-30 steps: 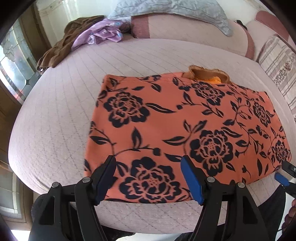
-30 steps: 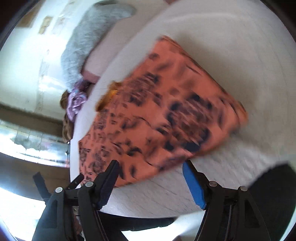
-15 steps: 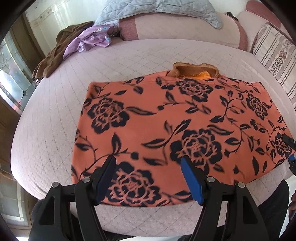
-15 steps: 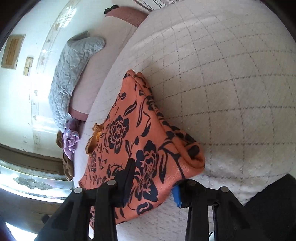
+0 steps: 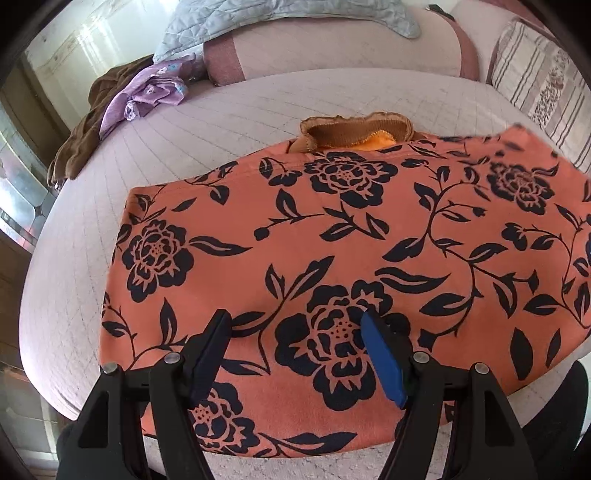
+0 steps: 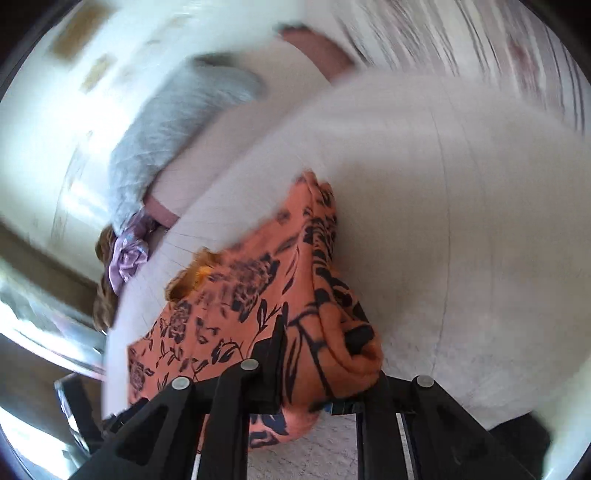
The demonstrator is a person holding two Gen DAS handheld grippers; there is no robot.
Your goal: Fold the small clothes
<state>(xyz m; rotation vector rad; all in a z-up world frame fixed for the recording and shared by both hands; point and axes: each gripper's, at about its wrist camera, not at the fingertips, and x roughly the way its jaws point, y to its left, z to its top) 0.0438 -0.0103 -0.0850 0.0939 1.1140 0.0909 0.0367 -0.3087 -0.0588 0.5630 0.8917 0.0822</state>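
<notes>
An orange garment with black flowers [image 5: 332, 240] lies spread on a pale quilted bed [image 5: 92, 221]. A brown and orange cloth [image 5: 354, 133] pokes out from under its far edge. My left gripper [image 5: 295, 350] is open, hovering over the garment's near edge. My right gripper [image 6: 317, 354] is shut on the garment's right corner [image 6: 332, 332], and the fabric bunches between its fingers. The right wrist view is blurred by motion.
A heap of brown and purple clothes [image 5: 122, 110] lies at the far left of the bed. A grey quilted pillow [image 5: 280, 18] and pink bolster [image 5: 332, 48] line the back. A striped cushion [image 5: 535, 85] sits at the far right.
My right gripper closed on the garment's right corner and has begun lifting it. My left gripper moved forward over the garment's near edge, still open.
</notes>
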